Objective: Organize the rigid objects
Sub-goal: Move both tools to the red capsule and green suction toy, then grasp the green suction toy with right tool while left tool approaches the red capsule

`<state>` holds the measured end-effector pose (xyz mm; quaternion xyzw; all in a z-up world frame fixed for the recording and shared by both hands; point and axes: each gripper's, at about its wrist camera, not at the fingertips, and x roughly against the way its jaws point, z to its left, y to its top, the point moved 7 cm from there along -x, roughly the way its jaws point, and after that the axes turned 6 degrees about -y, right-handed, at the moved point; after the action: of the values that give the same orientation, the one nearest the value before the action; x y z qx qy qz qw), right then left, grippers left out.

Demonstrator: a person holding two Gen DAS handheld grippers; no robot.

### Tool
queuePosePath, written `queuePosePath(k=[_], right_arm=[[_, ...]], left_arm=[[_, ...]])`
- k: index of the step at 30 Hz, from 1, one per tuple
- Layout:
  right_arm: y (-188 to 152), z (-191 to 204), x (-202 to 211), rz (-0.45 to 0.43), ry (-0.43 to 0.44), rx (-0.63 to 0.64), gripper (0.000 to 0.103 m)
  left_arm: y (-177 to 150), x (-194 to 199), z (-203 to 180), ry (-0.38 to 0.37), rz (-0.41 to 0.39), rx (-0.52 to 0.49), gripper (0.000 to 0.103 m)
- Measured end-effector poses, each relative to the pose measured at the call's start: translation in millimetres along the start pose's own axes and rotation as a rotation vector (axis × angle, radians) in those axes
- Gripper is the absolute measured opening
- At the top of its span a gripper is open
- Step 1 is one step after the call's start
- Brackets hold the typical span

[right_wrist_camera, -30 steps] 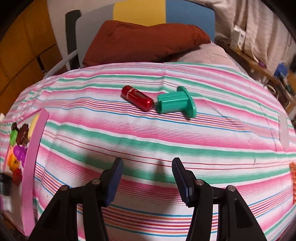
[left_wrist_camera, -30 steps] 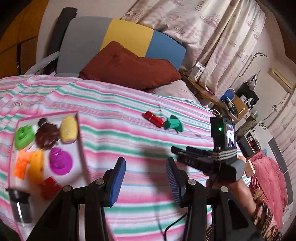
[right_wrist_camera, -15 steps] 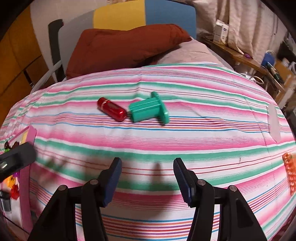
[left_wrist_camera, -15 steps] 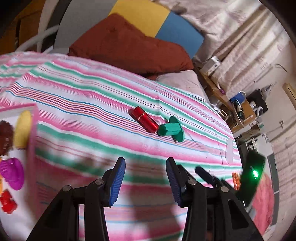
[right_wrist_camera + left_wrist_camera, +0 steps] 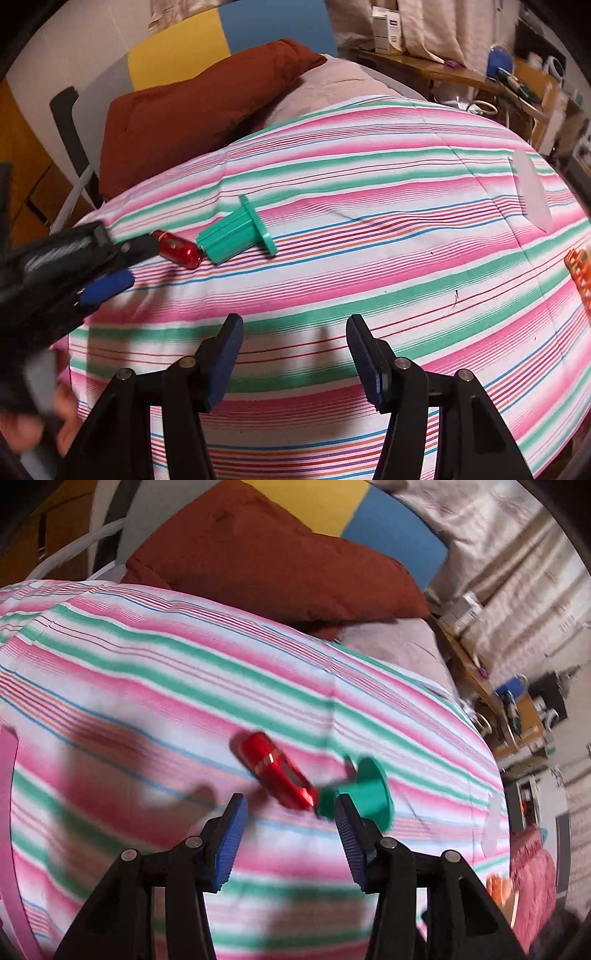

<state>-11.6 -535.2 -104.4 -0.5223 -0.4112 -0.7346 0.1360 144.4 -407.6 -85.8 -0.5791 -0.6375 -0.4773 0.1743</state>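
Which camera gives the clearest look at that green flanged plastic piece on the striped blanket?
The right wrist view: the green flanged piece lies sharp and unobstructed there, ribbed stem and flange both visible, beside the red cylinder. The left wrist view shows it closer but motion-blurred, and one of the left gripper's own fingers covers part of it.

Left gripper (image 5: 290,829), right gripper (image 5: 293,349): blk frames, blue ribbed pads, silver screws.

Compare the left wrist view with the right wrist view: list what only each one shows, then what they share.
Left wrist only: a pink box edge at the far left.
Right wrist only: the left gripper seen from outside, jaws open near the red capsule, and an orange piece.
Both: the capsule, the green flanged piece, the striped blanket, the brown pillow.
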Motion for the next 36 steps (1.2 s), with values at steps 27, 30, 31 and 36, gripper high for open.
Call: queuePosePath(k=[27,30,31,36], right_arm=[[20,3,-2,-0.079,0.087,-0.017,0.059],[34,9,-8,-0.115,0.096,0.013,0.059],[40,12,-15,-0.113,0.1,0.027,0.059],[50,22,-58,-0.022,0.114,0.062,0.052]], left_arm=[[-35,3,43,-0.025,-0.094,-0.199,0.03],[-45,8,46,-0.051,-0.136,-0.225,0.032],[-45,9,47,-0.07,-0.135,-0.216,0.033],[-42,11,59,-0.177,-0.14,-0.14,0.033]])
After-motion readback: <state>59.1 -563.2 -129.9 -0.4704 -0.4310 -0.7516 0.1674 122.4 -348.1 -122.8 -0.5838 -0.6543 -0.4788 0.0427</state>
